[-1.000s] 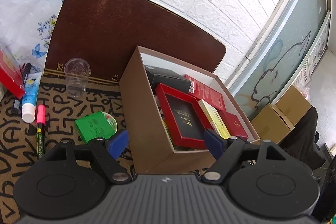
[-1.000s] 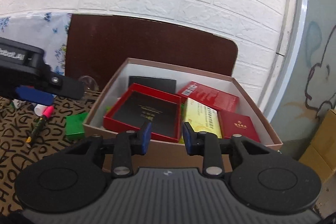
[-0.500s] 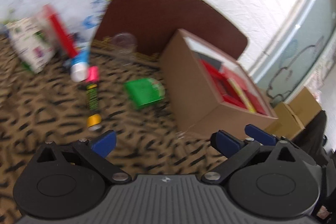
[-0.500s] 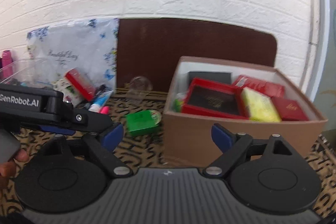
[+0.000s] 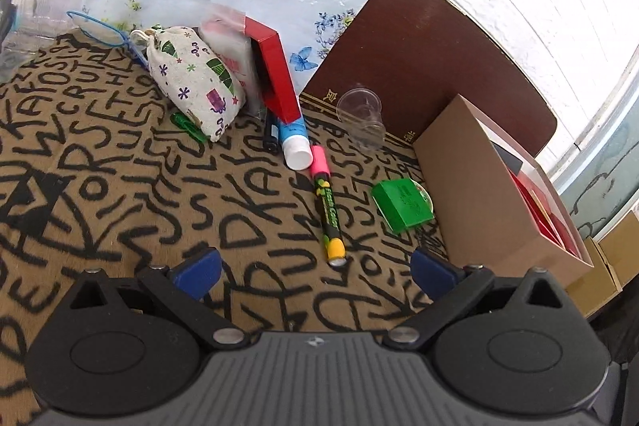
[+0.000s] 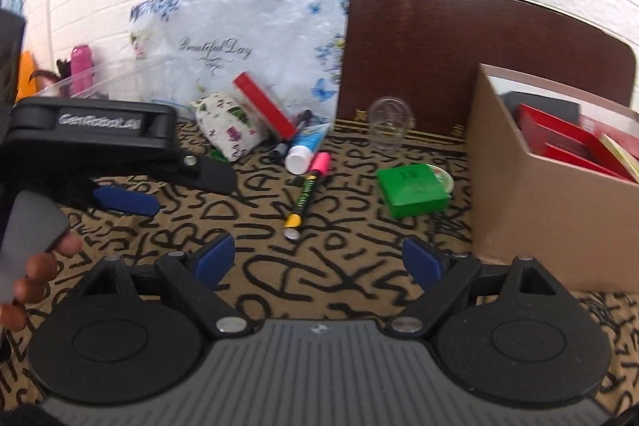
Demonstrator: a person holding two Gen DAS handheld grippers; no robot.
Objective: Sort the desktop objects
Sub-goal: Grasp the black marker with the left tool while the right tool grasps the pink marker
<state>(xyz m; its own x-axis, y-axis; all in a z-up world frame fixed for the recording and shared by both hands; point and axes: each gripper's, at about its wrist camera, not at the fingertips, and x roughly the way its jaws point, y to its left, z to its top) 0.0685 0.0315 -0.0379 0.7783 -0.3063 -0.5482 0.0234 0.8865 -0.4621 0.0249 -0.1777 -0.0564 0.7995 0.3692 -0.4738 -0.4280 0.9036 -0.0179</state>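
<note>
Both my grippers hang over the lettered cloth [image 5: 120,186] with nothing in them: left gripper [image 5: 315,268] jaws wide apart, right gripper [image 6: 319,256] the same. The marker [image 5: 328,204] lies flat between them and the clutter, long axis running away from me, pink cap at the far end by the tube [image 5: 293,142], yellow end toward my left fingers. The green box [image 5: 401,204] sits flat just right of the marker, near the cardboard box [image 5: 491,194]. A clear cup [image 5: 361,120] stands behind. The printed pouch [image 5: 195,82] leans far left.
</note>
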